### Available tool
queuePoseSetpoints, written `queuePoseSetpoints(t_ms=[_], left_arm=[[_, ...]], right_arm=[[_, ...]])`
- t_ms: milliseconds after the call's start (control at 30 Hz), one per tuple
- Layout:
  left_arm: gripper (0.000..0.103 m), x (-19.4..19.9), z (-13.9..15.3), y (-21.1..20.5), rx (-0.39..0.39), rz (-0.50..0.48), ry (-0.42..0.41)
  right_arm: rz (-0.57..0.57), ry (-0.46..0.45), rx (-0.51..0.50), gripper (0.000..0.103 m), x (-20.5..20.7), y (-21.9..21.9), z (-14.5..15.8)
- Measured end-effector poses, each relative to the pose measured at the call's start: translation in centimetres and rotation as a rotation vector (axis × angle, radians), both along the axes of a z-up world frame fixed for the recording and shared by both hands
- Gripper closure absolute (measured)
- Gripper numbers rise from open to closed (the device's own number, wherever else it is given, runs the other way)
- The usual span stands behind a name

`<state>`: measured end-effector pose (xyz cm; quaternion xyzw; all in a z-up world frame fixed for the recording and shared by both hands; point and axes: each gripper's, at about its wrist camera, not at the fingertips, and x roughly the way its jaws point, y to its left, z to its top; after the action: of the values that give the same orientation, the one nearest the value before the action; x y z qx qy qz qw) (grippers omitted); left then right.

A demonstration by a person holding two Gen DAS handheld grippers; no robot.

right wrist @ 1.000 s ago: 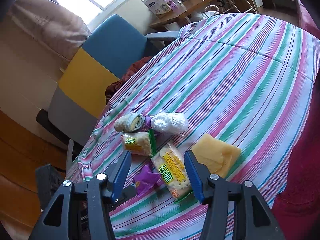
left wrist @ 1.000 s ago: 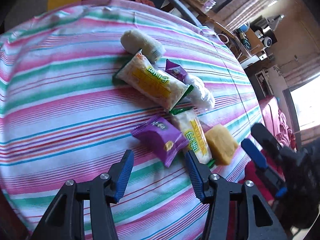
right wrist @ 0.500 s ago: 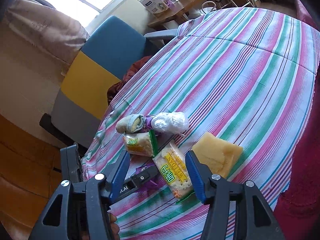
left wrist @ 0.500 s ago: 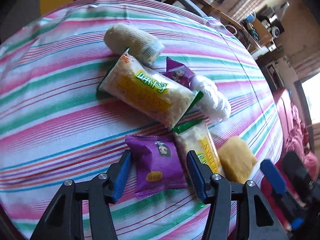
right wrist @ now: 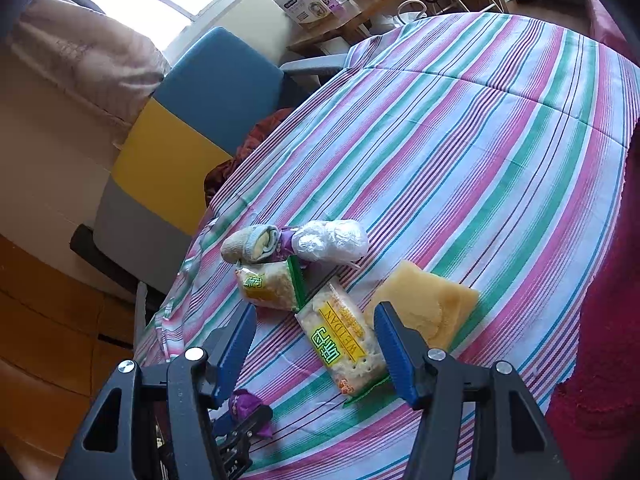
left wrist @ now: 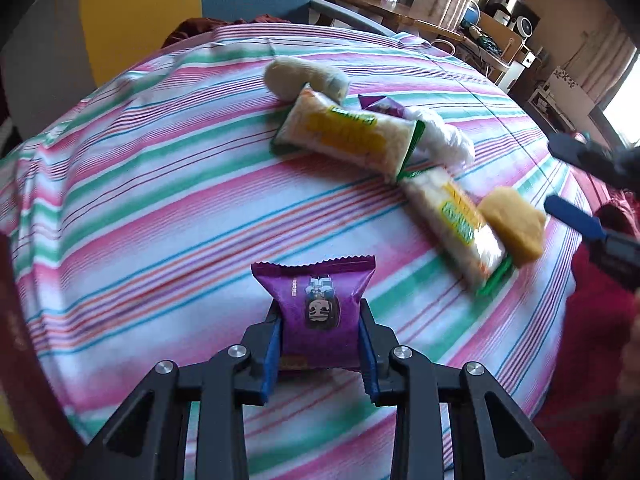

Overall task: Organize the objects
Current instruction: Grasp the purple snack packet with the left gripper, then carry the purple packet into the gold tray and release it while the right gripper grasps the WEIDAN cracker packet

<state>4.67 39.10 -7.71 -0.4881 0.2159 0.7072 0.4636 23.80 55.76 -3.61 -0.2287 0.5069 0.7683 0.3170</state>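
Observation:
My left gripper (left wrist: 319,346) is shut on a purple snack packet (left wrist: 318,302) and holds it above the striped tablecloth (left wrist: 160,200); the packet also shows in the right wrist view (right wrist: 246,408). My right gripper (right wrist: 316,344) is open and empty, its jaws on either side of a yellow-green cracker packet (right wrist: 340,344). A second cracker packet (left wrist: 348,136), a rolled sock (left wrist: 304,78), a white plastic bundle (left wrist: 444,140), another purple packet (left wrist: 380,106) and a yellow sponge (left wrist: 514,224) lie together on the cloth.
A blue and yellow chair (right wrist: 180,120) stands behind the table. A wooden shelf with a box (right wrist: 316,4) is farther back. A red cloth (right wrist: 596,360) lies past the table's near right edge.
My left gripper has closed on the purple packet and lifted it away from the pile toward me. My right gripper has stayed open over the cracker packet.

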Motion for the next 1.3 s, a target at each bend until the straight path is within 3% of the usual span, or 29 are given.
queuePoseSetpoints(t_ms=[133,400,700,933,1133,1233,1300], left_arm=[[0.07,0.3,0.0,-2.6,0.018,0.006,0.02],[0.07,0.1,-0.2,-3.2,0.052,0.034,0.0],[0.07,0.6,1.4,-6.2,0.104,0.058,-0.017],[0.07,0.9,3.7,-9.3,0.168,0.067,-0.012],[0.07,0.3,4.7,-12.2,0.204,0.105,-0.027],[0.07,-0.1,5.5,-13.8,0.232,0.129,-0.037],[0.07,-0.5,6.0,-15.0,0.247,0.149,-0.042]], right_arm=[[-0.039,-0.018,-0.007,0.041,0.4,0.2,-0.2],[-0.074,-0.084,-0.018,0.041,0.4,0.6,-0.7],[0.089,-0.186,0.084,0.041,-3.1,-1.1,0.0],[0.27,-0.374,0.145,0.041,-8.1,-2.1,-1.4],[0.36,-0.583,0.199,0.041,-11.6,-1.4,-3.7],[0.394,-0.639,0.221,0.042,-12.2,-1.7,-4.6],[0.429,-0.673,0.232,0.051,-12.5,-2.3,-5.1]])
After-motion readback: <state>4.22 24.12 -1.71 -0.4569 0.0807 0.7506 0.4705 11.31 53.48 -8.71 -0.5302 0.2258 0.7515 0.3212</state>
